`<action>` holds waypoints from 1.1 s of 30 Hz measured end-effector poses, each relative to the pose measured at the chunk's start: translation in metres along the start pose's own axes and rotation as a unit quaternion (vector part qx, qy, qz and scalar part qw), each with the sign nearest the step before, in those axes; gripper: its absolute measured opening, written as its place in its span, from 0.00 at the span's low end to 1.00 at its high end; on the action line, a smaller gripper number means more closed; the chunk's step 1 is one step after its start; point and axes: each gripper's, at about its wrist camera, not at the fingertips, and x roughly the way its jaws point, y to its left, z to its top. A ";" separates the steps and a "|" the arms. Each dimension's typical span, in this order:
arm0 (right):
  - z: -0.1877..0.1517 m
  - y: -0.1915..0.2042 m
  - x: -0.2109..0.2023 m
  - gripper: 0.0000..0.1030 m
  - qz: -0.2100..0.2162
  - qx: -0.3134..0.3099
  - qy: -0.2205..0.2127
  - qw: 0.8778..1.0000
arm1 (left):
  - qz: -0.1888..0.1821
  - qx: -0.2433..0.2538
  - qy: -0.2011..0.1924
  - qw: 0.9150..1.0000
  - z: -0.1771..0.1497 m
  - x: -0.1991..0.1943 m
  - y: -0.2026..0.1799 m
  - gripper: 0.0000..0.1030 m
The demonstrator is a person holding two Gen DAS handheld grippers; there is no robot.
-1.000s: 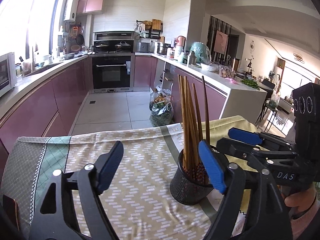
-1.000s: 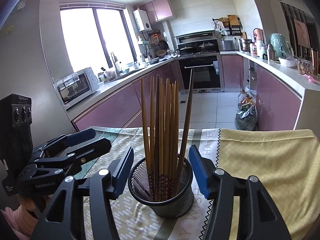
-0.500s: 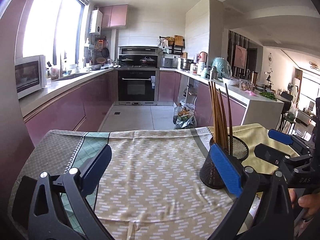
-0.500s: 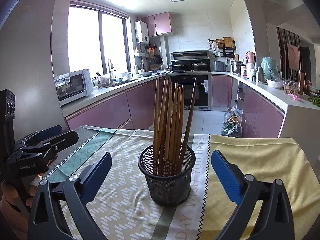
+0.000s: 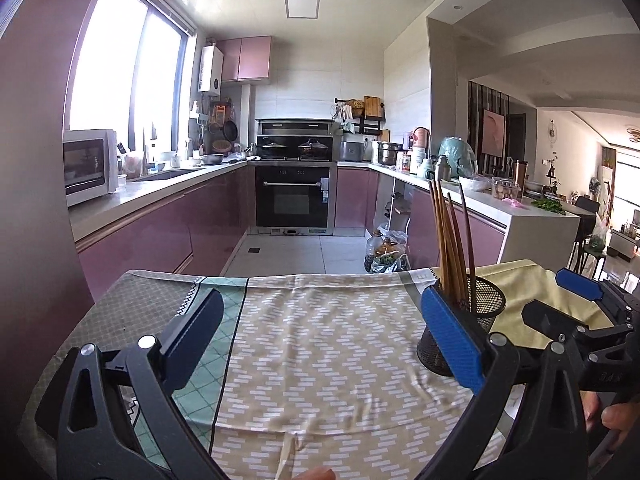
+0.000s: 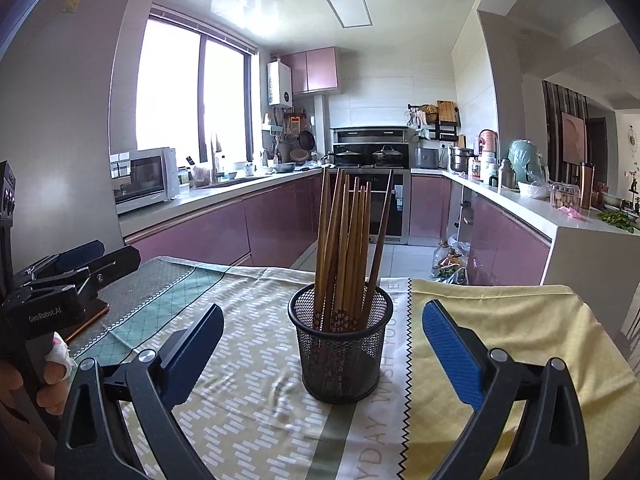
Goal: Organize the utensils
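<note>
A black mesh cup (image 6: pixel 340 344) stands upright on the patterned tablecloth (image 6: pixel 248 412) and holds several brown wooden chopsticks (image 6: pixel 344 240). My right gripper (image 6: pixel 322 350) is open and empty, with the cup a little ahead between its blue pads, not touching. In the left wrist view the cup (image 5: pixel 486 312) and chopsticks (image 5: pixel 452 236) sit just behind the right pad. My left gripper (image 5: pixel 322 346) is open and empty over bare cloth, left of the cup. The right gripper (image 5: pixel 580 308) shows at the far right there.
The table's far edge (image 5: pixel 312 278) drops to the kitchen floor. Purple counters (image 5: pixel 160 232) with a microwave (image 5: pixel 86 164) run along the left, an oven (image 5: pixel 294 196) at the back. A dark flat object (image 6: pixel 90 316) lies under the left gripper (image 6: pixel 80 268).
Both grippers have drawn back and up from the cup. The right gripper's pads have spread wider. The cup and chopsticks have stayed in place.
</note>
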 end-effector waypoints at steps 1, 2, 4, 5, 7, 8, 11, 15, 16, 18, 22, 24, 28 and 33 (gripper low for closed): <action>0.000 0.000 -0.001 0.93 0.000 0.000 -0.003 1.000 | 0.003 0.001 -0.005 1.000 0.000 -0.001 -0.001 0.94; 0.000 0.002 -0.002 0.93 -0.001 0.000 -0.004 1.000 | 0.004 0.001 -0.009 1.000 0.000 -0.003 -0.001 0.94; 0.000 0.004 -0.003 0.93 -0.003 -0.005 -0.004 1.000 | 0.004 0.000 -0.013 1.000 -0.001 -0.005 -0.001 0.94; 0.000 0.005 -0.004 0.93 -0.003 -0.007 -0.005 1.000 | 0.005 0.001 -0.015 1.000 -0.001 -0.006 -0.001 0.94; -0.001 0.007 -0.004 0.93 -0.003 -0.007 -0.007 1.000 | 0.012 0.005 -0.018 1.000 -0.003 -0.007 -0.003 0.94; -0.001 0.008 -0.005 0.93 -0.003 -0.008 -0.007 1.000 | 0.012 0.005 -0.018 1.000 -0.003 -0.008 -0.003 0.94; 0.000 0.010 -0.006 0.93 -0.004 -0.011 -0.009 1.000 | 0.013 0.004 -0.017 1.000 -0.004 -0.009 -0.003 0.94; 0.000 0.013 -0.008 0.93 -0.005 -0.014 -0.013 1.000 | 0.013 0.006 -0.021 1.000 -0.005 -0.013 -0.005 0.94; 0.000 0.013 -0.008 0.93 -0.005 -0.015 -0.013 1.000 | 0.013 0.007 -0.023 1.000 -0.005 -0.014 -0.005 0.94; 0.000 0.013 -0.009 0.93 -0.004 -0.014 -0.013 1.000 | 0.012 0.008 -0.025 1.000 -0.004 -0.016 -0.005 0.94; 0.000 0.014 -0.009 0.93 -0.003 -0.012 -0.013 1.000 | 0.013 0.010 -0.028 0.999 -0.004 -0.017 -0.007 0.94; 0.001 0.014 -0.010 0.93 -0.003 -0.012 -0.014 1.000 | 0.013 0.011 -0.029 0.999 -0.004 -0.018 -0.007 0.94; 0.001 0.014 -0.010 0.93 -0.003 -0.012 -0.014 1.000 | 0.014 0.010 -0.029 0.999 -0.005 -0.019 -0.008 0.94; 0.001 0.014 -0.011 0.93 -0.003 -0.011 -0.014 1.000 | 0.012 0.012 -0.029 0.999 -0.005 -0.019 -0.008 0.94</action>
